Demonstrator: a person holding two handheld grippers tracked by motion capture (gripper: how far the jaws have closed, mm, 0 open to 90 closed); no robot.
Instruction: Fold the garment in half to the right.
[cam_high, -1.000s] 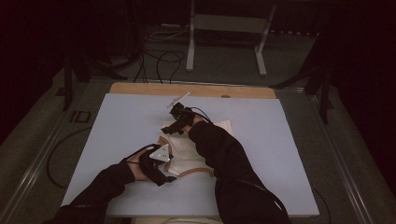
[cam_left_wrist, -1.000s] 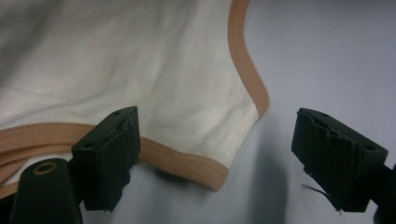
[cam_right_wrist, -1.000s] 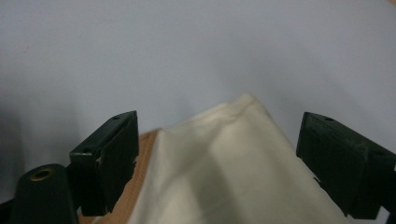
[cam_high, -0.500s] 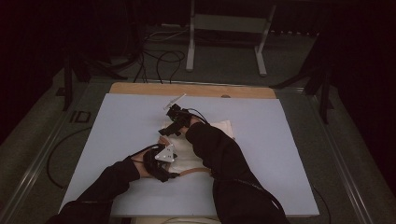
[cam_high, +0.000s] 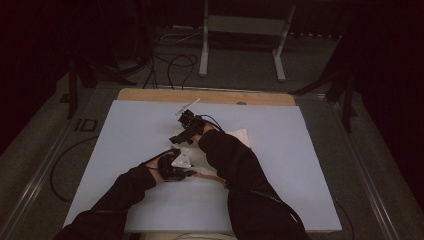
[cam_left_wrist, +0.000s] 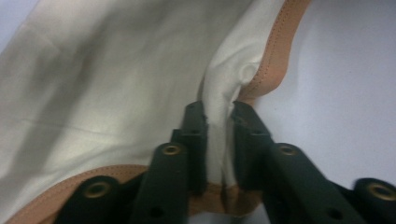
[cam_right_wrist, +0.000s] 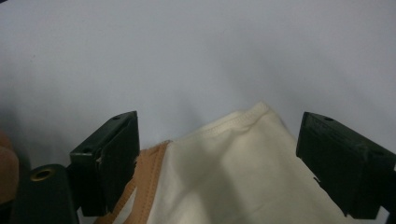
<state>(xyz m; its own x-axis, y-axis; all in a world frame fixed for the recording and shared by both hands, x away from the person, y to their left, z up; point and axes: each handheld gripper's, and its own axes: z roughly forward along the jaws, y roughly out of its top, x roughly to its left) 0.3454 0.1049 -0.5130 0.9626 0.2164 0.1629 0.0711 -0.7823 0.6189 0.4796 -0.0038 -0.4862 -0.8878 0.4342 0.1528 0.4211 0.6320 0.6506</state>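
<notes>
Pale tabletop (cam_high: 310, 150) carries the cream cloth (cam_left_wrist: 107, 79) near its middle — my left gripper (cam_left_wrist: 218, 112) has just closed its jaws on a fold, while my right gripper (cam_right_wrist: 217, 140) straddles a far corner, jaws open; all handling remains.

Black sleeves; each black tool (cam_high: 175, 165) has brass-ringed holes.
</notes>
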